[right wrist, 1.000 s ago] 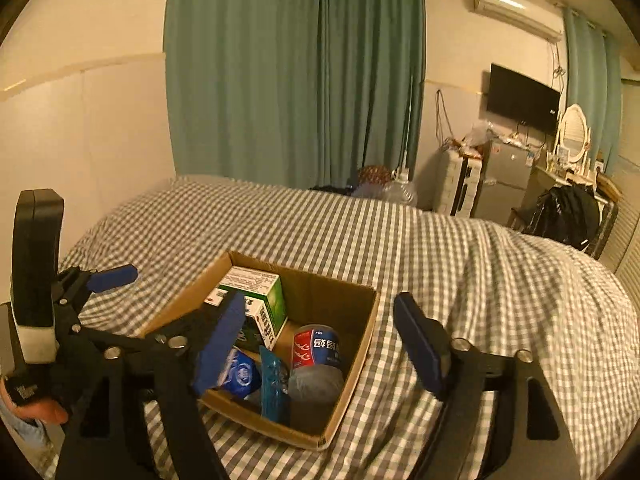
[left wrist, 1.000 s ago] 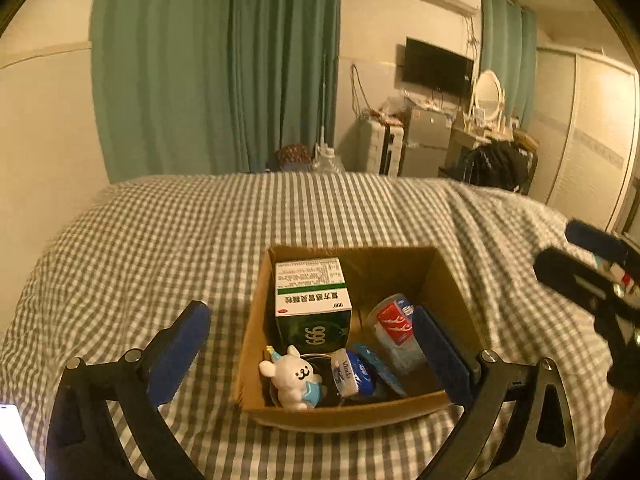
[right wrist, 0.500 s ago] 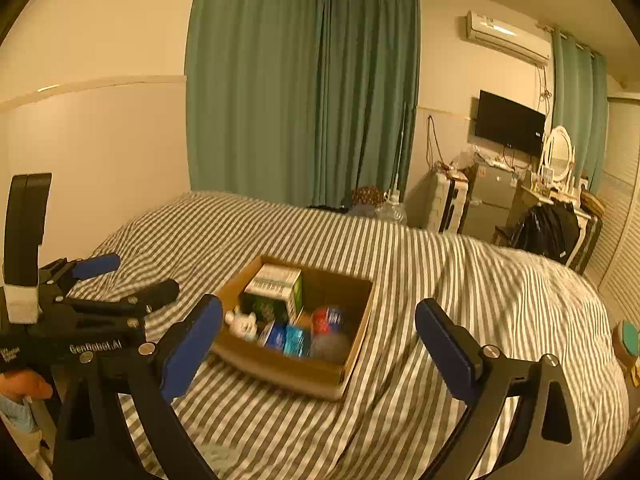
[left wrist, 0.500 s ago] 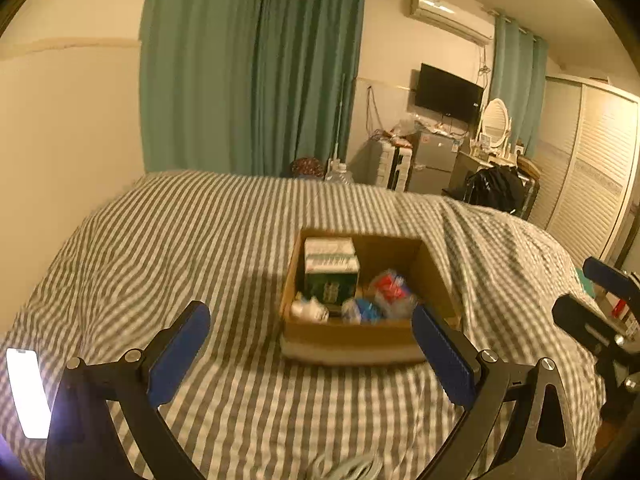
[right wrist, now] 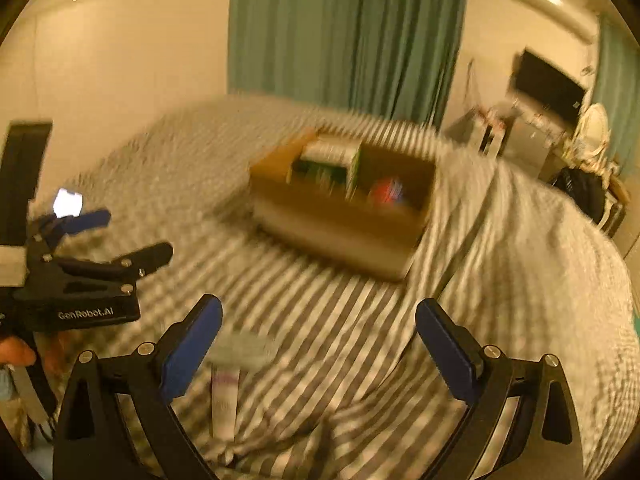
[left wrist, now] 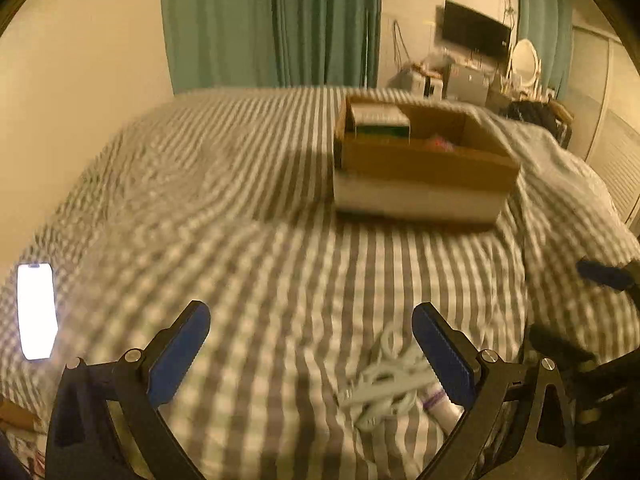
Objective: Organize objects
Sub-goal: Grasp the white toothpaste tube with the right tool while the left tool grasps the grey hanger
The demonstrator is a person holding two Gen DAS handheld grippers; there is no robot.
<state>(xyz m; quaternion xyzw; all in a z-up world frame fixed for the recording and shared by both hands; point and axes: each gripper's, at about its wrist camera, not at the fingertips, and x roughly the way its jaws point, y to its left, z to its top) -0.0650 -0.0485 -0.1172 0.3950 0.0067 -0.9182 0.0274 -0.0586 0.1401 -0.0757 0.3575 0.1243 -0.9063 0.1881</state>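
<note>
Checked bedding (left wrist: 280,248) carries a lit phone (left wrist: 36,312) and white cable (left wrist: 384,384) near both grippers' spread, empty fingers (left wrist: 180,344). Cardboard box (left wrist: 420,160), blurred, holds a green carton (left wrist: 380,124).

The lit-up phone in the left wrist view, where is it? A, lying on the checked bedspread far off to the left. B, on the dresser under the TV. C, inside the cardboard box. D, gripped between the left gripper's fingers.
A: the phone glows white flat on the checked bedspread at the far left, well apart from the cardboard box, and the open left gripper holds nothing.
</note>
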